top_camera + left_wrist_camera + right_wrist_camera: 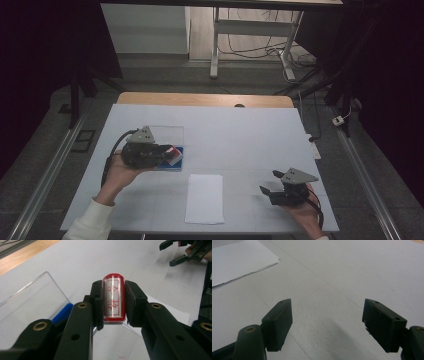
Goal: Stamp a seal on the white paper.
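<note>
Because the left gripper [113, 300] clamps the smooth red stamp [114, 298] sideways, slippage is possible; the right gripper [327, 322] stands open.

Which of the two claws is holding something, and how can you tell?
The left claw: its jaws are shut on a red-and-clear stamp above the blue ink pad case. The right claw stands open, with bare table between its jaws.

Your 2 grippers, left gripper [170, 154] and right gripper [272, 184], are black, brass-riveted, grey-plated, black-cabled; your left sleeve [92, 224] is white.
</note>
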Motion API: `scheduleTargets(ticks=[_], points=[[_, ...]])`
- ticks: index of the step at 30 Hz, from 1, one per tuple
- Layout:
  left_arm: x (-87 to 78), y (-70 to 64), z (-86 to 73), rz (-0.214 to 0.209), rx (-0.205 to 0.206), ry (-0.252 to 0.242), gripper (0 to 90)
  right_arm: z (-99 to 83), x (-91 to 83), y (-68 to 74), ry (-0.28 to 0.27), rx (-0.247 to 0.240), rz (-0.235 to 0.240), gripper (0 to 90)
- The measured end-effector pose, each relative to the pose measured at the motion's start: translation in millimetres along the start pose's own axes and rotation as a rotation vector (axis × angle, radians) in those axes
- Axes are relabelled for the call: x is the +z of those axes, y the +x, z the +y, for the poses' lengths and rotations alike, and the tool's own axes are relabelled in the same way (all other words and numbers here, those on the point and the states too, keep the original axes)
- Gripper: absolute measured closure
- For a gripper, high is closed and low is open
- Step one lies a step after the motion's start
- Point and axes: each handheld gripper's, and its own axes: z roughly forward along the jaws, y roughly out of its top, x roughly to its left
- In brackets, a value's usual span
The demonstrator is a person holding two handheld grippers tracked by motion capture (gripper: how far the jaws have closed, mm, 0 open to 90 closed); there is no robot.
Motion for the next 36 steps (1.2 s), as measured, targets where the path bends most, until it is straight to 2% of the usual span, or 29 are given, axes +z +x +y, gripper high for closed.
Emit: scheduleTargets(ticks=[14, 36], points=[[13.7, -13.8, 3.6, -0.044, 0.035, 0.030, 70.2, -0.1, 0.3, -0.2, -0.004, 0.000, 0.004, 23.7], [38.6, -32.7, 3.2, -0.122, 0.063, 0.073, 70.1, -1.2, 1.5, -0.7, 0.005, 0.001, 0.003, 23.7]])
